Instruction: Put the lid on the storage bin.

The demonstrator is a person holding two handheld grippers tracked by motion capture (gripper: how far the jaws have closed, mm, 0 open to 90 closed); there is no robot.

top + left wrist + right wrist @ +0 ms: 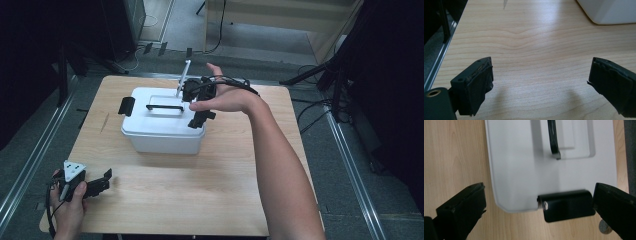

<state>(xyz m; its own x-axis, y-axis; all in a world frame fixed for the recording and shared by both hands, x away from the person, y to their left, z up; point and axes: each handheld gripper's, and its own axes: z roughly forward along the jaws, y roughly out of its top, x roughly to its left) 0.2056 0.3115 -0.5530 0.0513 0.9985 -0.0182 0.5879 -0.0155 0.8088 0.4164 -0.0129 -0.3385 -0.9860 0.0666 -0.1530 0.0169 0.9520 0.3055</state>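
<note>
Tabletop (165, 195): my right gripper (539, 207), jaws spread, sits over the white box's (162, 122) black latch (566, 205); next, flip it; left gripper (85, 185) idles spread, near box.

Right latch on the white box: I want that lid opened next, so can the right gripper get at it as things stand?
Probably yes. The right gripper hangs open over the black latch, with nothing between them.

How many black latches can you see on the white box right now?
2. One latch sits on the box's left end. The other latch is on the right end, under the open right tool. Any on the far side could be hidden.
</note>
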